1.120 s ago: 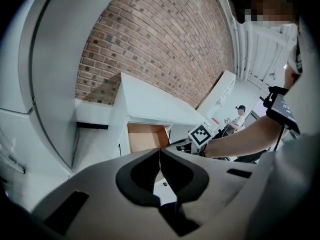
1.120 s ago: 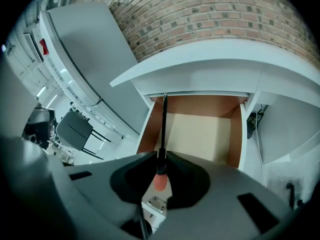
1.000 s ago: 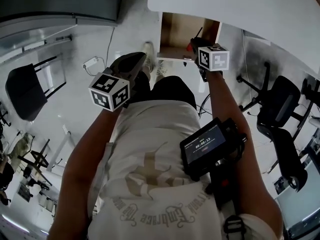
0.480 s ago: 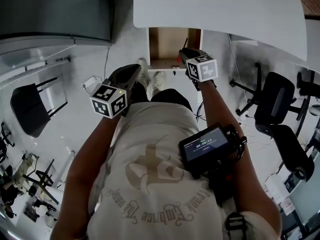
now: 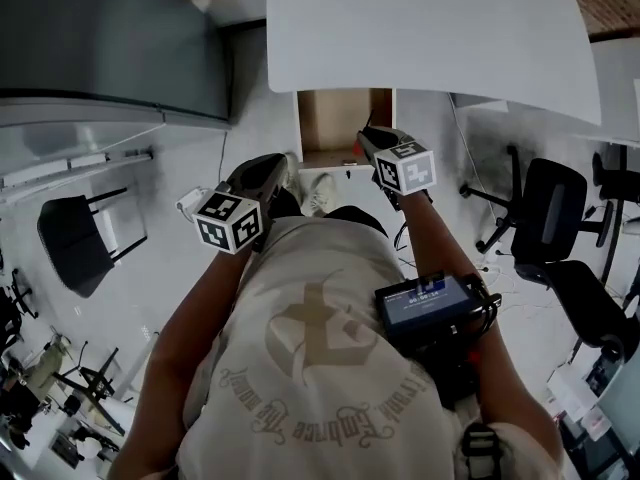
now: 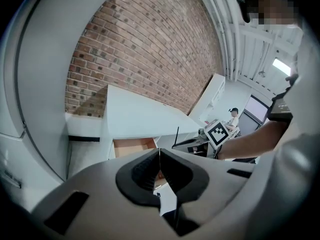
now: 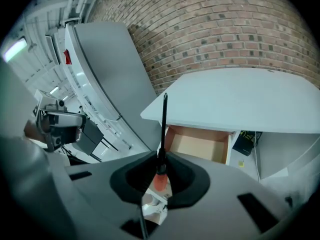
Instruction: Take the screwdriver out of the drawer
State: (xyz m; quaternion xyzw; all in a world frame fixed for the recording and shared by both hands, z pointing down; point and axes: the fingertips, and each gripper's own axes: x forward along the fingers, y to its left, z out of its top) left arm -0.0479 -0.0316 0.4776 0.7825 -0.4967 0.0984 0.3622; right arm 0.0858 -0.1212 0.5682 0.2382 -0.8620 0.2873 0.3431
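My right gripper (image 7: pixel 161 159) is shut on the screwdriver (image 7: pixel 160 178). Its orange-red handle sits between the jaws and its thin black shaft (image 7: pixel 164 124) points up and forward. Under the white table (image 7: pixel 235 104) the wooden drawer (image 7: pixel 199 145) stands open and looks bare inside. In the head view the right gripper (image 5: pixel 370 143) hangs just in front of the drawer (image 5: pixel 345 123), at its right corner. My left gripper (image 6: pixel 159 155) is shut with nothing in it. It is held lower left (image 5: pixel 258 173), away from the drawer (image 6: pixel 131 147).
A grey cabinet (image 5: pixel 110 43) stands left of the table. Black office chairs (image 5: pixel 555 208) are at the right and another chair (image 5: pixel 75 238) at the left. A recorder box (image 5: pixel 425 303) hangs on the person's chest. A brick wall (image 7: pixel 220 29) is behind the table.
The head camera has tilted, so more of the table top shows. The right gripper stays shut on the screwdriver in front of the open drawer. The left gripper stays shut.
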